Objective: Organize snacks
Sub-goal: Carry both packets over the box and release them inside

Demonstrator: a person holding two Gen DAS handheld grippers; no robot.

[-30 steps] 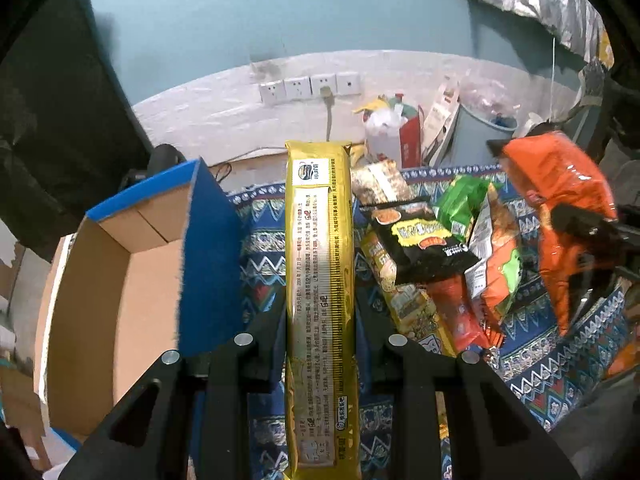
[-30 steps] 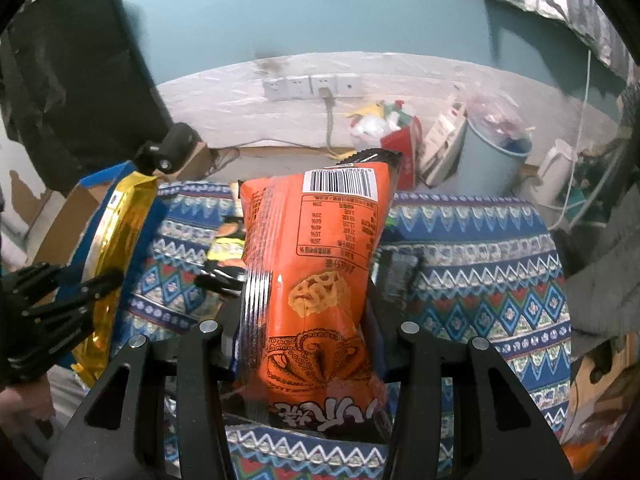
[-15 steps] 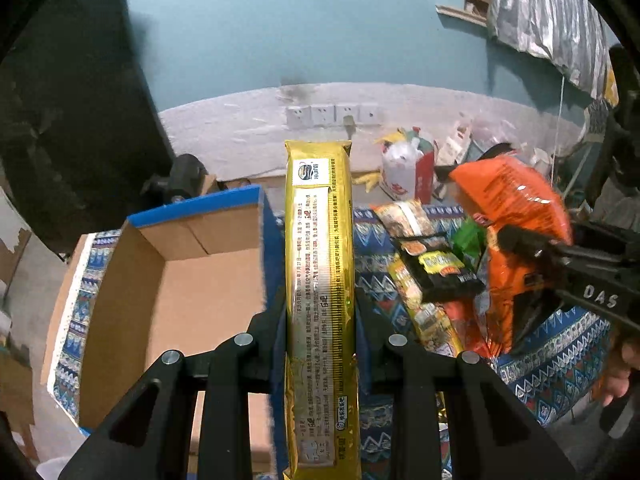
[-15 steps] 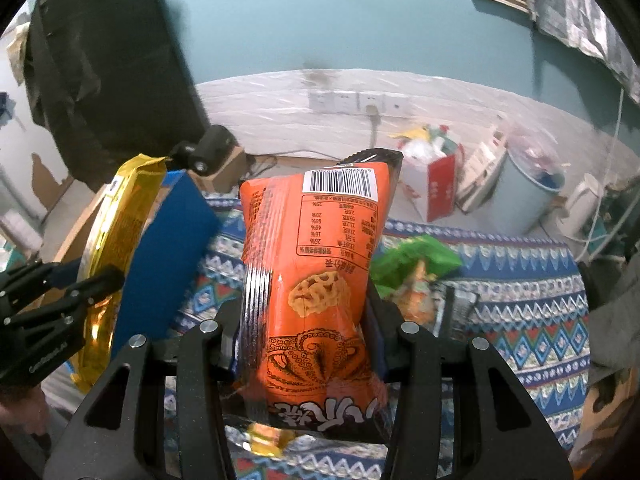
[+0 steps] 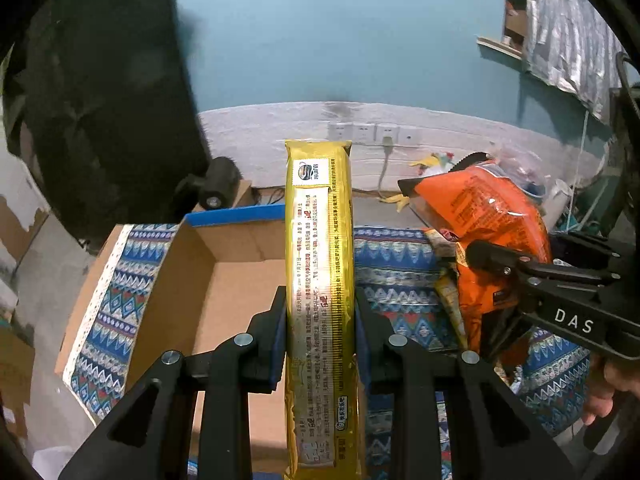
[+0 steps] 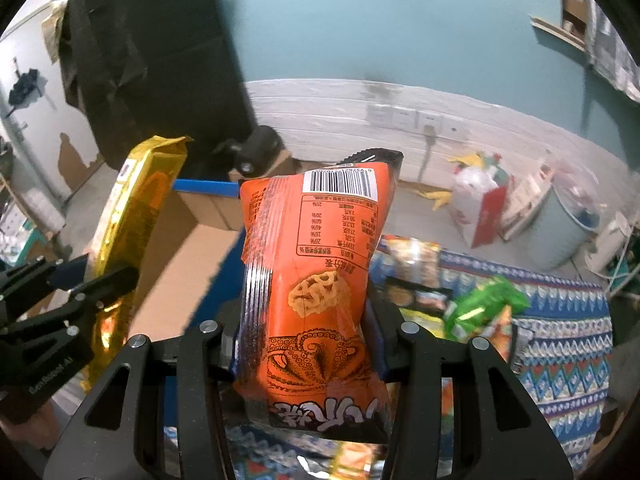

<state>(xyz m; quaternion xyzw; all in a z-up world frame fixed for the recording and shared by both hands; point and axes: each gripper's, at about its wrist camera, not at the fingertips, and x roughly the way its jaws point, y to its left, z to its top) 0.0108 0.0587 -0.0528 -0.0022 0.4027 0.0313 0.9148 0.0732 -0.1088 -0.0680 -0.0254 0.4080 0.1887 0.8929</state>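
Observation:
My left gripper (image 5: 320, 312) is shut on a long gold biscuit pack (image 5: 320, 264) and holds it upright over the right edge of an open cardboard box with a blue rim (image 5: 236, 280). My right gripper (image 6: 304, 328) is shut on an orange snack bag (image 6: 320, 264) and holds it in the air just right of the box (image 6: 188, 240). The orange bag (image 5: 492, 216) and right gripper (image 5: 500, 264) also show at the right of the left wrist view. The gold pack (image 6: 132, 216) and left gripper (image 6: 92, 280) show at the left of the right wrist view.
The box sits on a table with a blue patterned cloth (image 5: 396, 264). Several loose snack packs, one green (image 6: 484, 304), lie on the cloth to the right. Behind are a wall with sockets (image 5: 372, 132), a bin (image 6: 568, 228) and bags on the floor.
Both grippers have swung left with their snacks. The box now lies under and left of the gold pack, and the orange bag has come close beside it.

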